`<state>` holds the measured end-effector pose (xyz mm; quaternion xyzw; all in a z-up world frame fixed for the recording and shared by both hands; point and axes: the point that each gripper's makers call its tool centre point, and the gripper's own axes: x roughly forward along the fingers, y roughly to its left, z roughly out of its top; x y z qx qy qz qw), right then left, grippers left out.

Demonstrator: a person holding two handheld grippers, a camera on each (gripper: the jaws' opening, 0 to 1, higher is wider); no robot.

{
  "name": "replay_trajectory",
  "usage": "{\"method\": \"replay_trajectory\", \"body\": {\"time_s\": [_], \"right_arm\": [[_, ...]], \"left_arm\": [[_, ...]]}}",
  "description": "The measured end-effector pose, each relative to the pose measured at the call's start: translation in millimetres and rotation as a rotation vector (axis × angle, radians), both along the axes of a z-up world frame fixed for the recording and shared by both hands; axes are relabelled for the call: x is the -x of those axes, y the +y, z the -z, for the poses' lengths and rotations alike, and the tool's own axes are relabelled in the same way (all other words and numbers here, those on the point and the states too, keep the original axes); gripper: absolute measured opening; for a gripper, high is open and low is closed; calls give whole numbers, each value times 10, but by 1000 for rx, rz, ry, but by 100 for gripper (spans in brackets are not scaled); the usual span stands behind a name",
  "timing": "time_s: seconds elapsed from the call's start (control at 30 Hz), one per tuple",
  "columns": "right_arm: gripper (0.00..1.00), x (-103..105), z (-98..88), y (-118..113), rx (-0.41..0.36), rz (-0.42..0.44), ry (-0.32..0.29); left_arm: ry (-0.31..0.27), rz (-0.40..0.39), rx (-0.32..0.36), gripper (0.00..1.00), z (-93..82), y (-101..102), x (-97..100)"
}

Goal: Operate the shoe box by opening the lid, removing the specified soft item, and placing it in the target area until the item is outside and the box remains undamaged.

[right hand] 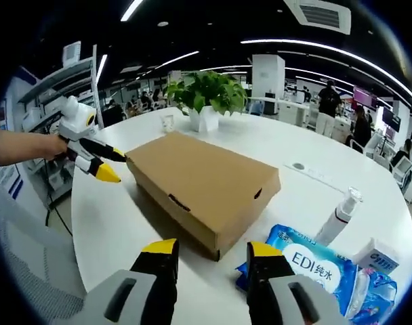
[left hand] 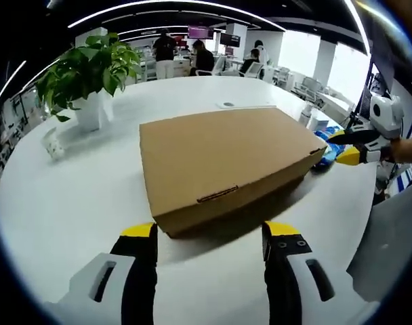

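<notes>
- The closed shoe box [left hand: 226, 166] sits mid-frame on the white bench [left hand: 70, 210]; my left claw [left hand: 209, 233] gapes wide before its tab.
- My right claw [right hand: 209, 250], also wide, risks crushing a cardboard corner or snagging the wipes pack [right hand: 314, 267].

A round white table [left hand: 57, 203] carries a leafy green plant in a white pot [right hand: 206, 101], with a small clear cup [right hand: 167, 122] just beside it. Near the table's edge lies a blue wet-wipe packet [right hand: 321, 267] printed "EDI", with a white pump bottle [right hand: 338, 217] and a small white carton [right hand: 375, 257] close by. A round grey port [right hand: 299, 166] sits in the tabletop. Behind, people [left hand: 202, 57] stand among desks under long ceiling lights [right hand: 314, 47]
</notes>
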<state>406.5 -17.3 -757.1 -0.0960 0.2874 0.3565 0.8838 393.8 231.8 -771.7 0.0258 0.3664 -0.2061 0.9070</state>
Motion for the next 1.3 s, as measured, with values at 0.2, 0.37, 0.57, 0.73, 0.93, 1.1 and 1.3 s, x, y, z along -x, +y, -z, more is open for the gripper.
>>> {"method": "replay_trajectory", "body": {"time_s": [0.2, 0.37, 0.57, 0.73, 0.93, 1.1, 1.3], "right_arm": [[45, 93, -141, -284, -2, 18, -37], [52, 199, -236, -562, 24, 24, -67], [58, 292, -359, -800, 18, 53, -86], [62, 394, -468, -1027, -2, 99, -104], [67, 518, -522, -1233, 7, 129, -120], [70, 608, -560, -1364, 6, 157, -121], [76, 735, -636, -1484, 12, 178, -138]], "left_arm": [[-24, 1, 8, 69, -73, -41, 122], [-60, -16, 38, 74, -206, -90, 192], [-96, -18, 58, 81, -340, -191, 295], [-120, -5, 74, 85, -443, -312, 426], [-137, 33, 73, 90, -523, -415, 550], [-148, 43, 81, 91, -577, -458, 616], [-173, 46, 89, 93, -694, -507, 709]]}}
